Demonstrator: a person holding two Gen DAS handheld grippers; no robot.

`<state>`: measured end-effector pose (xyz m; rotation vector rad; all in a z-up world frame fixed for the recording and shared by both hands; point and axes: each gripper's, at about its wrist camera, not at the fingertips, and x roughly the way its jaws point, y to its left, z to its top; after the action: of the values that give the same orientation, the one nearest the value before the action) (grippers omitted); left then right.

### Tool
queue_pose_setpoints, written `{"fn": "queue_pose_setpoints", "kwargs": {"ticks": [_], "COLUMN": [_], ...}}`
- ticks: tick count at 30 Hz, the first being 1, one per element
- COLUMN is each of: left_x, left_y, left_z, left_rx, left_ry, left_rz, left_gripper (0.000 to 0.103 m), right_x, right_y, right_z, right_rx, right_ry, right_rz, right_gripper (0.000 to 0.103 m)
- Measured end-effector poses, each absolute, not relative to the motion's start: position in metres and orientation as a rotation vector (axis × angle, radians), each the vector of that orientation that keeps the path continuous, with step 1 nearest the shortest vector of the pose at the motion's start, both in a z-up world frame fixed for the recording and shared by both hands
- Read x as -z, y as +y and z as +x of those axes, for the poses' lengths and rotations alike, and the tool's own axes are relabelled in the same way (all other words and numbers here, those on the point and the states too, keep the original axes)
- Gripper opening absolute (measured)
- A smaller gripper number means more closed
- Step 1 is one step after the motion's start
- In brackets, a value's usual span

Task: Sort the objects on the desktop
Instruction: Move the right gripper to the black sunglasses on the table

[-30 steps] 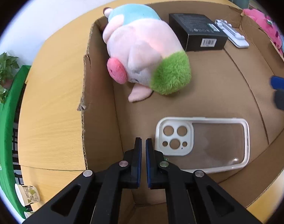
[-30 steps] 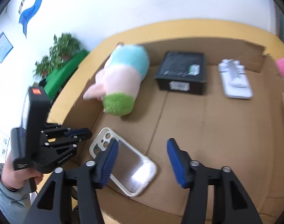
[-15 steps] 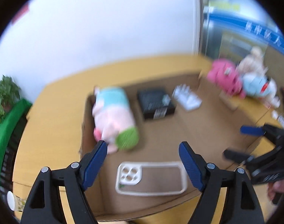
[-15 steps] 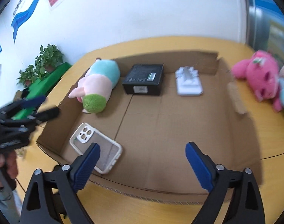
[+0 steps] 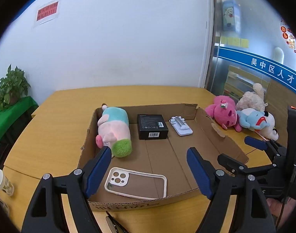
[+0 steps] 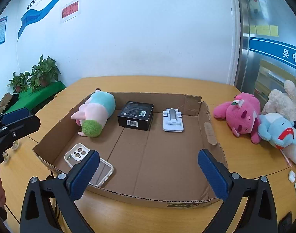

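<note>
A shallow cardboard box (image 5: 221, 136) (image 6: 210, 134) sits on the wooden table. Inside lie a pink, blue and green plush (image 5: 114, 130) (image 6: 95, 114), a black box (image 5: 151, 126) (image 6: 136, 114), a white phone stand (image 5: 181, 126) (image 6: 173, 120) and a clear white-rimmed phone case (image 5: 136, 182) (image 6: 83, 159). My left gripper (image 5: 148, 171) is open and empty, above the box's near edge. My right gripper (image 6: 148, 172) is open and empty, also above the near edge.
Pink (image 6: 241, 114), cream (image 6: 282, 101) and blue-and-white (image 6: 280, 132) plush toys lie on the table right of the box. A white earbud case (image 6: 291, 175) lies near the right edge. A paper cup (image 5: 2, 182) stands at the left. Potted plants (image 6: 41, 73) stand beyond the table.
My left gripper has opened and drawn back up out of the box, away from the phone case. My right gripper has opened wider and also pulled back.
</note>
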<state>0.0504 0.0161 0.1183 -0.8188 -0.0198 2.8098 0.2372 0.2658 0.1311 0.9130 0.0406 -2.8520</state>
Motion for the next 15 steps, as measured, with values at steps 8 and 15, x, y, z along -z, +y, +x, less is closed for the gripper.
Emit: {"fn": "queue_pose_setpoints", "kwargs": {"ticks": [8, 15], "left_x": [-0.106, -0.076], "left_y": [0.004, -0.032], "left_z": [0.056, 0.069], "left_rx": [-2.792, -2.771], "left_ry": [-0.093, -0.156], "left_rz": [-0.864, -1.001], "left_gripper": [0.080, 0.080], "right_x": [-0.129, -0.112], "right_y": [0.261, 0.238], "right_z": [0.246, 0.253], "right_rx": [2.847, 2.636], "right_ry": [0.066, 0.036], "right_rz": [0.930, 0.980], "right_gripper": [0.103, 0.103]}}
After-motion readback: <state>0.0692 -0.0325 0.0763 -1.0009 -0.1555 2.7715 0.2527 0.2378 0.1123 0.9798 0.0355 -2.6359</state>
